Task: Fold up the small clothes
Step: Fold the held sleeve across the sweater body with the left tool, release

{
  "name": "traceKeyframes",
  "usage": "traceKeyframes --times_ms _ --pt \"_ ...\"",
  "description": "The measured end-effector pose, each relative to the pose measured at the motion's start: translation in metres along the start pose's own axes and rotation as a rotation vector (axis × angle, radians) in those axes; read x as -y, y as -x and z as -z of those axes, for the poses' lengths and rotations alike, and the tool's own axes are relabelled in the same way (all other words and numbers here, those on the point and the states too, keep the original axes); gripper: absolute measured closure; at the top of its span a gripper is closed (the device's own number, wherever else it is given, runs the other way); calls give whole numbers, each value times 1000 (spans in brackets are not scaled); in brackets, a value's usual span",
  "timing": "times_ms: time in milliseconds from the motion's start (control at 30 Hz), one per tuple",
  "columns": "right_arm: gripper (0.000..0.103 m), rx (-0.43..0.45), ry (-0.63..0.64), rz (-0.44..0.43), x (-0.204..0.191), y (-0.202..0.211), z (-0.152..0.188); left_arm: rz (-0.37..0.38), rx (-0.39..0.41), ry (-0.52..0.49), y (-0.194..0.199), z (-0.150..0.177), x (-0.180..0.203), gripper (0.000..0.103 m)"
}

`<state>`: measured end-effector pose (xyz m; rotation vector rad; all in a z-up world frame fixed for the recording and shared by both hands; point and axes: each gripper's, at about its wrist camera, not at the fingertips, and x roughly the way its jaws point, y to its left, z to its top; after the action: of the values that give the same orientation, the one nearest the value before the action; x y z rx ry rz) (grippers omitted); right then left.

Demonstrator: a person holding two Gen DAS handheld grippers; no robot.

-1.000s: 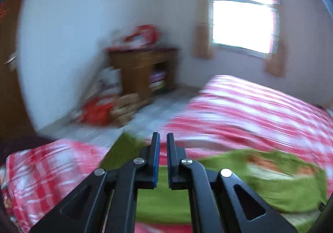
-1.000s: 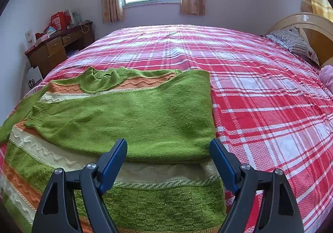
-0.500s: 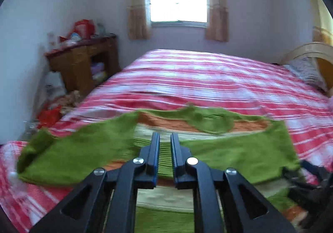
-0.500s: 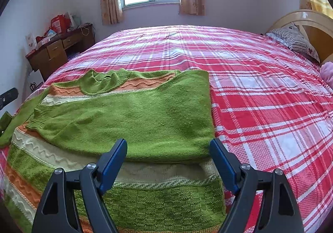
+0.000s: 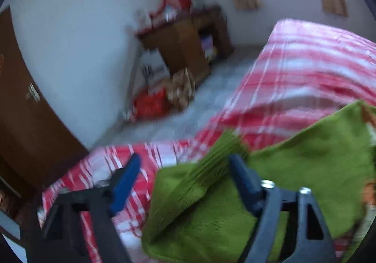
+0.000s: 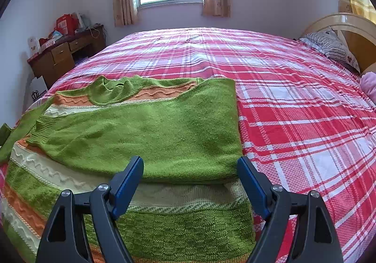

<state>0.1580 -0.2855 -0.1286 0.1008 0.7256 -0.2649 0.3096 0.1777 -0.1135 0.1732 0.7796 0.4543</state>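
A green knitted sweater (image 6: 145,131) with orange and cream stripes lies on the red plaid bed (image 6: 293,122), its right sleeve folded across the body. My right gripper (image 6: 190,169) is open and empty, just above the sweater's lower part. In the blurred left wrist view, my left gripper (image 5: 185,171) is open over the sweater's left sleeve (image 5: 305,164), whose ribbed cuff (image 5: 211,164) lies between the jaws near the bed's left edge.
A wooden desk (image 6: 63,56) with red bags stands left of the bed; it also shows in the left wrist view (image 5: 185,35). Bags (image 5: 162,98) lie on the floor. A pillow (image 6: 329,46) and headboard (image 6: 347,28) are at the right. A brown door (image 5: 21,103) is at far left.
My left gripper has opened and swung left toward the bed's edge, over the sleeve cuff. My right gripper has stayed open and still.
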Motion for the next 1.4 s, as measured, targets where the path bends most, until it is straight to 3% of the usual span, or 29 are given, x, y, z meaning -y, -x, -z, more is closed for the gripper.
traceKeyframes --times_ms 33,67,100,200,267,400,500,600,667,833,867,900,933,967,1000,1067,1200,1267,1400 --pt "21 -1 0 3 0 0 0 17 -33 4 -8 4 0 61" --pt "21 -2 1 4 -1 0 0 49 -65 7 -15 7 1 83" --pt "21 -3 1 4 -1 0 0 86 -80 12 -19 12 3 91" --pt "21 -8 4 9 -2 -1 0 116 -25 23 -10 15 12 96" --pt "21 -7 7 12 -2 -1 0 189 3 90 7 16 6 96" --pt "21 -7 6 12 -2 -2 0 390 155 163 75 11 14 96" --pt "21 -6 6 13 -2 -2 0 527 213 130 124 14 42 96" --pt "21 -3 -1 10 0 -1 0 611 260 39 163 24 83 96" --pt "21 -2 -8 4 2 -1 0 664 248 -22 177 36 117 96" --pt "21 -2 -11 1 3 -1 0 699 130 -162 174 58 174 87" --pt "21 -1 -13 -1 3 -1 0 710 118 -175 177 59 175 81" --pt "21 1 -15 -3 3 0 0 730 98 -188 180 61 174 66" --pt "21 4 -19 -9 4 1 0 752 85 -187 185 67 171 59" --pt "21 5 -24 -12 4 1 0 773 75 -170 187 68 164 46" --pt "21 5 -29 -14 5 2 0 783 84 -131 187 70 146 40" --pt "21 -7 -52 -26 7 3 -3 743 121 -78 188 74 120 39" --pt "21 -38 -163 -282 -3 11 -16 621 134 52 167 97 74 39" --pt "21 -65 -158 -387 -29 7 -24 584 114 103 155 107 60 39" --pt "21 -138 -75 -461 -86 -13 -29 527 81 147 134 126 54 39"
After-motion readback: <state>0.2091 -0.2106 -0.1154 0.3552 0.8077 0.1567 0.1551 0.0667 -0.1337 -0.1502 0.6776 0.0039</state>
